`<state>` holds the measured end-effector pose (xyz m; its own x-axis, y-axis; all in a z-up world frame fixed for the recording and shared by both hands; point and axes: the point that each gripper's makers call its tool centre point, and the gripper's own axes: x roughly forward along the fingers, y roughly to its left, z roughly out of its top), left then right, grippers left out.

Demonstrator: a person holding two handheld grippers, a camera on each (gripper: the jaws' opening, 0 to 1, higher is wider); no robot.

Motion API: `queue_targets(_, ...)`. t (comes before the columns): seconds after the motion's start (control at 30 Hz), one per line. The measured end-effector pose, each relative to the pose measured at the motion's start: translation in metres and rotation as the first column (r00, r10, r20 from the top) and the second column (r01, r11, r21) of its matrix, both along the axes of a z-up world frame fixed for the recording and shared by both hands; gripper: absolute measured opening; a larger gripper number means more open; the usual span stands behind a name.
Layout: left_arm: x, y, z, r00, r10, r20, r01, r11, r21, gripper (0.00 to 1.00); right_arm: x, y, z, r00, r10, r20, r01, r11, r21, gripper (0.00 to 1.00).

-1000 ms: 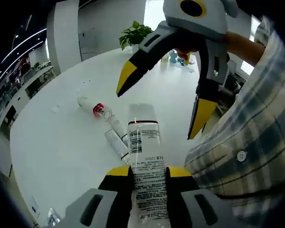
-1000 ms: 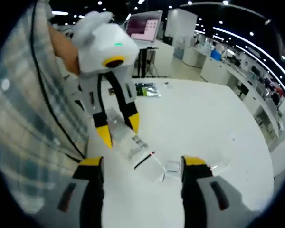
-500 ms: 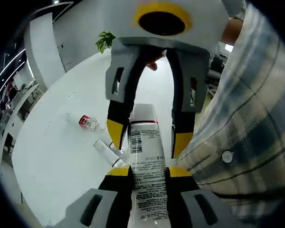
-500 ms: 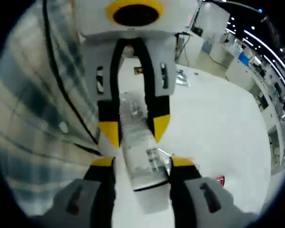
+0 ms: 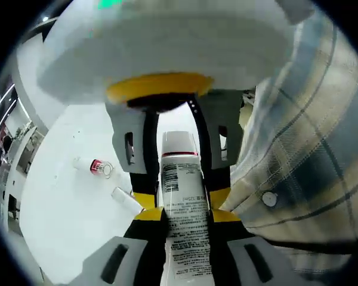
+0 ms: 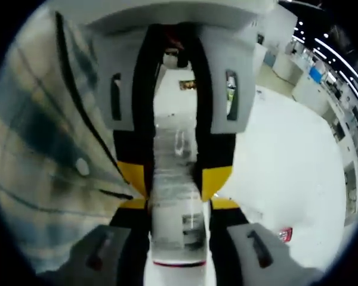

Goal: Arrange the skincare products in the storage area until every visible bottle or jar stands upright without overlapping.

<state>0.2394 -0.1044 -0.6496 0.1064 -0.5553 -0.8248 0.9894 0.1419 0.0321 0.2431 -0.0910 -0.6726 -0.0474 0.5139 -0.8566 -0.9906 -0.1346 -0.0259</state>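
left tool gripping white red-banded lotion bottle | right tool just closed in, probably clamping it too | handover underway

Bottle between both hand-held grippers; small jar, tube on table to its left.

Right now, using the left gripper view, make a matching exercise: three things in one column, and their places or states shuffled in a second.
Things:
1. white bottle
2. red-capped bottle
3. checked shirt

Places or states:
A. lying on the white table
B. at the view's right side
C. held between the left gripper's yellow tips

Pairs: 1-C, 2-A, 3-B
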Motion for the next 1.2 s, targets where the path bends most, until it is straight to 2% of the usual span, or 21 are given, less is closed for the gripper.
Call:
queue_targets(0.13,0.001,0.006,-0.001,1.0,-0.017,0.006,0.017,1.0,0.022,0.24,0.002,0.005,-0.001,1.0,-0.029,-0.007,0.029,0.999,0.016,0.37)
queue_targets(0.27,0.0,0.009,-0.002,0.999,-0.031,0.005,0.031,0.999,0.029,0.24,-0.002,0.008,-0.005,0.995,-0.07,-0.075,0.071,0.997,0.014,0.36)
queue_targets(0.37,-0.003,0.009,-0.005,0.998,-0.058,0.008,0.058,0.997,0.043,0.24,-0.004,0.008,-0.008,0.992,-0.093,-0.089,0.092,0.996,-0.008,0.34)
queue_targets(0.5,-0.008,0.009,-0.008,0.995,-0.101,-0.012,0.102,0.993,0.051,0.25,-0.011,0.008,-0.008,0.987,-0.118,-0.112,0.118,0.993,-0.007,0.32)
queue_targets(0.67,-0.013,0.009,-0.01,0.989,-0.147,-0.009,0.148,0.987,0.064,0.26,-0.014,0.007,-0.009,0.983,-0.138,-0.123,0.139,0.99,-0.003,0.29)
queue_targets(0.7,-0.015,0.009,-0.01,0.987,-0.159,-0.016,0.16,0.985,0.065,0.27,-0.015,0.007,-0.009,0.98,-0.147,-0.134,0.148,0.989,-0.003,0.29)
queue_targets(0.77,-0.021,0.009,-0.009,0.981,-0.18,-0.071,0.184,0.982,0.05,0.27,-0.023,0.006,-0.009,0.969,-0.164,-0.187,0.165,0.986,-0.013,0.28)
queue_targets(0.83,-0.018,0.009,-0.009,0.978,-0.203,-0.037,0.205,0.977,0.052,0.28,-0.018,0.007,-0.008,0.973,-0.173,-0.154,0.175,0.985,0.002,0.28)
queue_targets(1.07,-0.024,0.007,-0.006,0.973,-0.22,-0.062,0.222,0.975,0.019,0.3,-0.023,0.004,-0.006,0.975,-0.163,-0.151,0.163,0.987,-0.009,0.27)
queue_targets(1.2,-0.027,0.007,-0.003,0.971,-0.232,-0.056,0.232,0.973,0.001,0.32,-0.024,0.002,-0.004,0.978,-0.16,-0.136,0.158,0.987,-0.02,0.27)
